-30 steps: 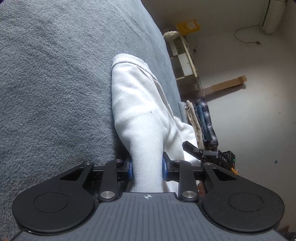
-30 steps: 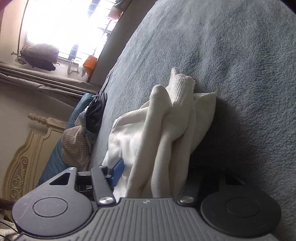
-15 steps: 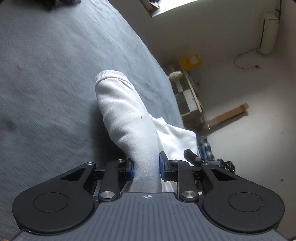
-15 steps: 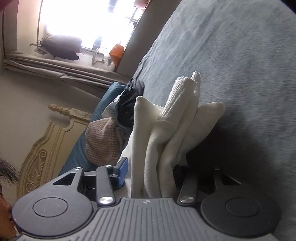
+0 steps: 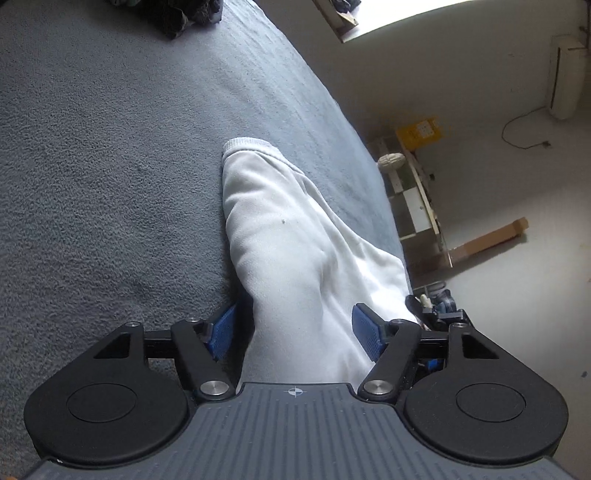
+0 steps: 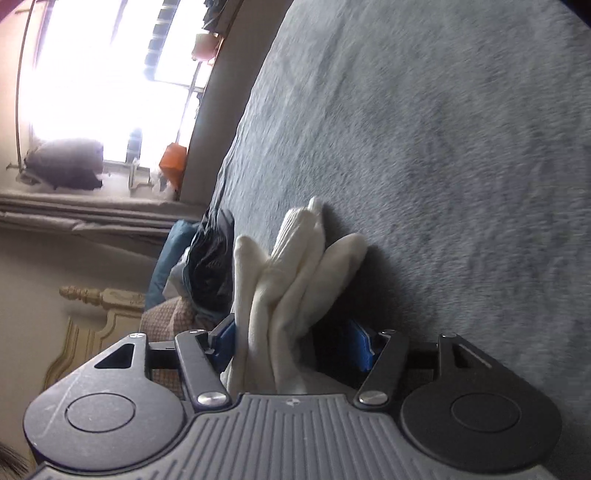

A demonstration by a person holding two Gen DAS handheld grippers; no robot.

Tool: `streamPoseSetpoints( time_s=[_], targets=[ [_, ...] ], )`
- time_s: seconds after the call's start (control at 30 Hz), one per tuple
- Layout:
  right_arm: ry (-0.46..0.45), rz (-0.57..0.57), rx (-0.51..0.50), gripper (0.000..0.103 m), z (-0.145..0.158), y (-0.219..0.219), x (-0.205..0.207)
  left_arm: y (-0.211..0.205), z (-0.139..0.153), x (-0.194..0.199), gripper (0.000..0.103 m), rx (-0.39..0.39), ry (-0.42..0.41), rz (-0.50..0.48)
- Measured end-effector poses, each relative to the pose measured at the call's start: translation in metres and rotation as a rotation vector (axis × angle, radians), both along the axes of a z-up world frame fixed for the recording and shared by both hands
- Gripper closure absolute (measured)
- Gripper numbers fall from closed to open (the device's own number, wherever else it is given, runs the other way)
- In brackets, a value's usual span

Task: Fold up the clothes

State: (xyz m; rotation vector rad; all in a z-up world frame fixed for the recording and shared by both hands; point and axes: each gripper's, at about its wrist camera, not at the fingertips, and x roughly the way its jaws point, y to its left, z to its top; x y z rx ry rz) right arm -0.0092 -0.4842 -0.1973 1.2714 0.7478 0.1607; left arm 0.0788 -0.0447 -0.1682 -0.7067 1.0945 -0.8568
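The left gripper (image 5: 295, 332), a black two-finger tool with blue pads (image 5: 221, 331), stood wide, its jaws having just been opening. A white fleece garment with a ribbed cuff (image 5: 291, 236) ran between the pads without being pressed: a dark gap showed beside the left pad, and the right pad sat just beside the cloth. The garment stretched away from the gripper across the grey fuzzy blanket covering the bed (image 5: 110, 166), its ribbed end at the far tip and its wider part spreading toward the right edge of the bed. Past that edge, on the right, stood a pale wooden shelf unit (image 5: 417, 206), and a white wall-mounted unit (image 5: 565, 74) hung at the far right. Dark clothing (image 5: 177, 14) lay at the far end of the bed.

The right gripper (image 6: 291, 345), of the same make, also stood wide, its jaws having just been opening. The white garment (image 6: 291, 284), bunched there into several upright folds, rose between the pads; the left blue pad (image 6: 225, 341) was just beside the cloth, while the right pad stood apart from it across a shadowed gap. The folds leaned against the grey blanket (image 6: 443, 147) on the right. To the left lay a heap of dark and patterned clothes (image 6: 207, 273), with a carved cream headboard (image 6: 103, 306) and a bright window (image 6: 103, 81) farther left.
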Motion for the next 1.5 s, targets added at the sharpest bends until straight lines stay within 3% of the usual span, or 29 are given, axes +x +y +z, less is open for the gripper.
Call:
streamPoseSetpoints(
  time_s=[0.17, 0.47, 0.6, 0.73, 0.9, 1.2, 1.37, 1.5],
  targets=[
    [-0.006, -0.099, 0.03, 0.036, 0.002, -0.02, -0.059, 0.011, 0.004, -0.015, 0.033, 0.012, 0.004, -0.007],
    [0.022, -0.251, 0.16, 0.033, -0.022, -0.021, -0.162, 0.027, -0.002, -0.069, 0.03, 0.053, 0.05, -0.05],
    [0.031, -0.245, 0.113, 0.033, -0.018, -0.015, -0.181, 0.031, 0.005, -0.087, 0.03, 0.08, 0.005, -0.036],
    [0.026, -0.212, 0.066, 0.032, -0.007, -0.004, -0.177, 0.04, 0.005, -0.098, 0.03, 0.099, -0.01, -0.022],
    [0.041, -0.21, 0.099, 0.032, -0.019, -0.003, -0.164, 0.048, -0.003, -0.099, 0.03, 0.095, -0.004, 0.031],
    [0.021, -0.159, -0.126, 0.032, -0.01, -0.005, -0.106, 0.034, -0.01, -0.09, 0.03, 0.092, -0.058, 0.015],
    [0.029, -0.004, -0.142, 0.031, -0.011, 0.004, -0.078, 0.038, -0.015, -0.092, 0.03, 0.047, -0.062, 0.019],
    [0.012, 0.124, -0.083, 0.028, -0.008, 0.016, -0.083, 0.04, -0.017, -0.093, 0.031, 0.023, -0.062, 0.019]
  ],
)
